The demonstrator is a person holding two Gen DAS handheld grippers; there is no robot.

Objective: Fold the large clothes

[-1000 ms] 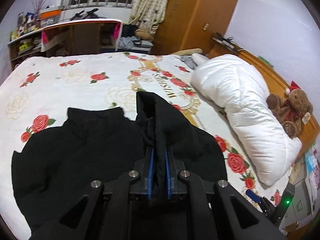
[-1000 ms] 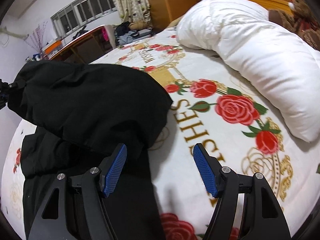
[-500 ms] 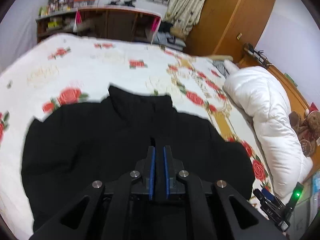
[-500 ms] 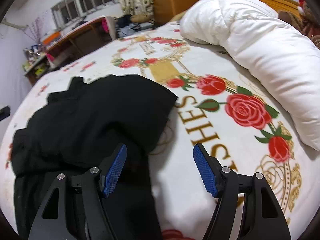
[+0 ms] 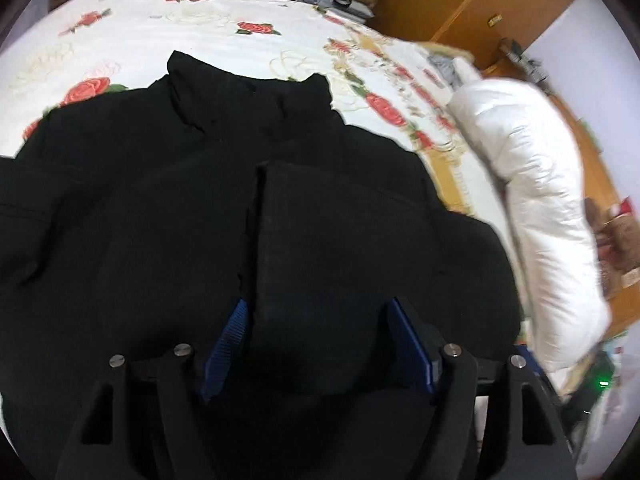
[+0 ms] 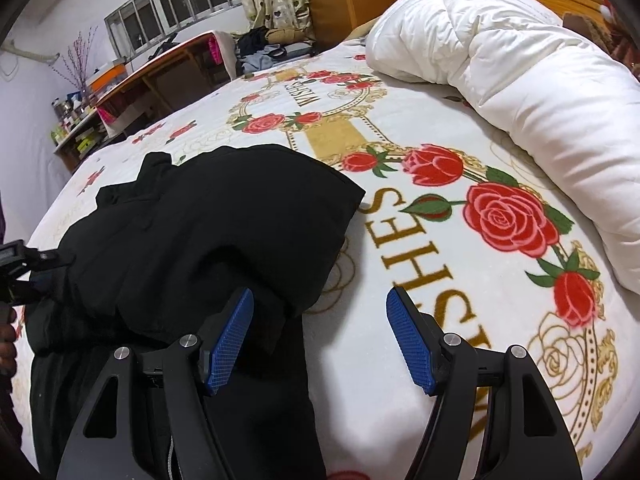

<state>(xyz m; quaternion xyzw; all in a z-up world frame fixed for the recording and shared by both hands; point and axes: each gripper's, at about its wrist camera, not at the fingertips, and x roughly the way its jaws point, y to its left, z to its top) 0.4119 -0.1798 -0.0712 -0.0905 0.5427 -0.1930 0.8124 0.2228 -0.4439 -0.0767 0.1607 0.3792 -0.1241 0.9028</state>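
Note:
A large black jacket [image 5: 200, 208] lies on the rose-print bedspread [image 5: 160, 36], collar at the far side, with one sleeve [image 5: 344, 248] folded across its front. My left gripper [image 5: 316, 344] is open just above that sleeve, holding nothing. In the right wrist view the jacket [image 6: 208, 232] lies at the left with its folded edge toward the bed's middle. My right gripper [image 6: 320, 340] is open and empty at the jacket's right edge; its left finger [image 6: 228, 340] is over black fabric, its right finger [image 6: 412, 348] over the bedspread [image 6: 400, 280].
A rolled white duvet [image 6: 520, 80] lies along the bed's right side, also seen in the left wrist view [image 5: 540, 208]. A desk and shelves [image 6: 132, 96] stand beyond the far end, a wooden wardrobe [image 5: 460, 8] at the far right. The left gripper's body [image 6: 20, 272] shows at the left edge.
My left gripper opened and let go of the black sleeve, which now lies folded across the jacket. The left camera dropped lower and closer. My right gripper stayed open in nearly the same place.

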